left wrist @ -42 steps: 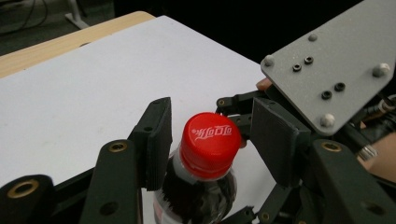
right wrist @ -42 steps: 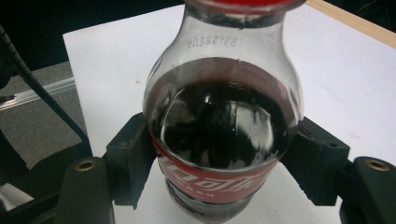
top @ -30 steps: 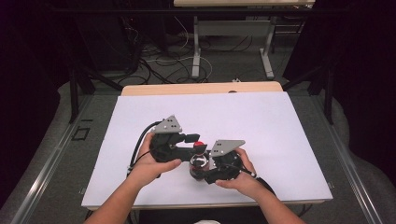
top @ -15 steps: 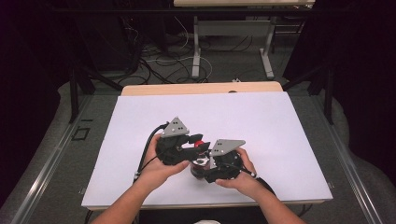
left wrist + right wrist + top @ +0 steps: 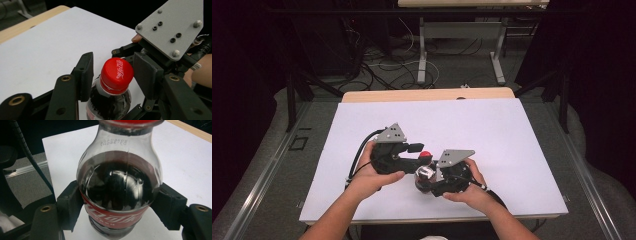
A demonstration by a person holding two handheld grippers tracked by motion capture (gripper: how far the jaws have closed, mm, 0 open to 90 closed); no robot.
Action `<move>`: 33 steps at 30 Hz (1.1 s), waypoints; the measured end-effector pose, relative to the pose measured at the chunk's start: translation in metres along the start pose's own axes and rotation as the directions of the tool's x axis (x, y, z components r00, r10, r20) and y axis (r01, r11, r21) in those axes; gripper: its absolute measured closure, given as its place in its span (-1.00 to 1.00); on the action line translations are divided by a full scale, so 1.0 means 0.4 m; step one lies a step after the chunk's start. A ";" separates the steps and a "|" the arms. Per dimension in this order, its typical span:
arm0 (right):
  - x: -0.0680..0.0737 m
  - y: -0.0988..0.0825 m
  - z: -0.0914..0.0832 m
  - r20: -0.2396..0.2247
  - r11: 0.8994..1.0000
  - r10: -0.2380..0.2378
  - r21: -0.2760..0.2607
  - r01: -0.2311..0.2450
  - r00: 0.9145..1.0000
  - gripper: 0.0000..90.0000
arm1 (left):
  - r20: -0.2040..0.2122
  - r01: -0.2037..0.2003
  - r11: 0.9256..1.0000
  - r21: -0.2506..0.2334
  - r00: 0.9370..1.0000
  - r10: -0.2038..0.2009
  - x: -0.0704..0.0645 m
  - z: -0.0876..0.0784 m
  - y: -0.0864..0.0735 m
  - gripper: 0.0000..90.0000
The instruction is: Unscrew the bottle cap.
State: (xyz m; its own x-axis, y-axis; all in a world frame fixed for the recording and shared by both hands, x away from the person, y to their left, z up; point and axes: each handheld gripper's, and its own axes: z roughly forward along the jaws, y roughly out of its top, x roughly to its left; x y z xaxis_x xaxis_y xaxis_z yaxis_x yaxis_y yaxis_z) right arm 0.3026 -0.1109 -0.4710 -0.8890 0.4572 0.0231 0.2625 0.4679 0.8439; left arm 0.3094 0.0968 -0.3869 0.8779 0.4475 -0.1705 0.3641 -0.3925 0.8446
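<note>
Right gripper view first, since it's closest: the right gripper (image 5: 120, 215) has both pads pressed against the sides of a cola bottle (image 5: 118, 192), right at the red label band, so it's clamped tight on the body. Dark soda fills it up to the shoulder and the bottle stands on the white table (image 5: 190, 170). Left gripper view looks down at the red cap (image 5: 117, 75), which sits between the 2 jaws of the left gripper (image 5: 113, 73); the right pad looks like it's touching the cap edge, the left one sits just off it with a small gap, and the jaws have just been easing apart, so it's a loose straddle, not a real grip. High view shows both hands close together near the front edge of the table, left gripper (image 5: 421, 150) reaching across to the cap (image 5: 426, 154), right gripper (image 5: 424, 176) just beside it. Farther back, cables on the floor (image 5: 377, 65) beyond the table.
</note>
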 end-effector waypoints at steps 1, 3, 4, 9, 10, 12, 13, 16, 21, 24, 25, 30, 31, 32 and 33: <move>0.000 0.000 0.000 0.001 1.000 -0.001 0.000 0.001 1.000 -0.33 | 0.011 -0.001 1.000 -0.002 1.000 0.001 0.001 0.002 -0.001 0.23; 0.000 -0.001 0.000 -0.004 1.000 -0.007 -0.001 0.007 1.000 -0.33 | 0.031 -0.013 1.000 0.002 0.999 0.013 0.001 0.007 -0.003 0.31; 0.002 0.000 0.000 -0.006 1.000 -0.005 0.001 0.005 1.000 -0.33 | 0.041 -0.014 1.000 0.005 0.999 0.014 0.001 0.009 -0.003 0.32; 0.003 0.000 0.000 -0.015 1.000 -0.008 0.001 0.008 1.000 -0.33 | 0.077 -0.011 1.000 0.009 0.997 0.011 0.015 0.008 -0.004 0.33; 0.004 0.000 0.000 -0.016 1.000 -0.007 0.004 0.007 1.000 -0.33 | 0.072 0.002 1.000 0.001 0.997 -0.003 0.014 0.009 -0.006 0.34; 0.004 0.000 0.001 -0.006 1.000 -0.010 0.008 0.010 1.000 -0.33 | 0.039 0.010 1.000 -0.006 0.999 -0.010 0.010 0.010 -0.008 0.34; 0.003 0.000 0.002 0.001 1.000 -0.006 0.008 0.006 1.000 -0.33 | 0.017 0.029 1.000 -0.011 0.999 -0.029 0.004 0.010 -0.009 0.35; 0.003 0.000 0.004 0.025 1.000 0.001 0.009 -0.001 1.000 -0.33 | -0.063 0.058 0.998 -0.028 0.996 -0.060 -0.014 0.014 -0.012 0.35; 0.001 -0.003 0.005 0.067 1.000 -0.008 0.017 0.007 0.998 -0.33 | -0.184 0.120 0.991 -0.067 0.974 -0.130 -0.048 0.029 -0.016 0.35; -0.001 -0.004 0.004 0.071 1.000 -0.011 0.028 0.009 0.997 -0.33 | -0.175 0.148 0.987 -0.065 0.972 -0.158 -0.046 0.030 -0.013 0.34; 0.000 -0.005 0.005 0.074 1.000 -0.006 0.015 0.005 0.997 -0.33 | -0.158 0.146 0.987 -0.065 0.975 -0.155 -0.043 0.028 -0.011 0.34; -0.003 -0.002 -0.001 0.028 1.000 0.003 0.000 -0.003 1.000 -0.33 | -0.082 0.101 0.994 -0.052 0.991 -0.105 -0.022 0.003 -0.002 0.18; -0.003 -0.001 -0.001 0.020 1.000 0.006 0.001 -0.006 1.000 -0.33 | -0.075 0.100 0.994 -0.053 0.992 -0.104 -0.018 -0.002 -0.002 0.17; -0.002 -0.001 -0.001 0.013 1.000 0.006 -0.001 -0.006 1.000 -0.33 | -0.070 0.093 0.995 -0.049 0.993 -0.096 -0.015 -0.006 -0.001 0.18; -0.001 0.000 -0.003 0.007 1.000 0.006 0.008 -0.006 1.000 -0.33 | -0.064 0.090 0.994 -0.063 0.993 -0.094 -0.013 -0.006 -0.003 0.20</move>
State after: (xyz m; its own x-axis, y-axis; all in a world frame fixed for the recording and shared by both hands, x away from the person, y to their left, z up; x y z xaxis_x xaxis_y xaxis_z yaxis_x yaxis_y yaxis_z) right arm 0.3026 -0.1119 -0.4704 -0.8851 0.4648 0.0242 0.2706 0.4716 0.8393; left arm 0.3037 0.0967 -0.3857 0.8180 0.5330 -0.2164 0.4214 -0.2992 0.8561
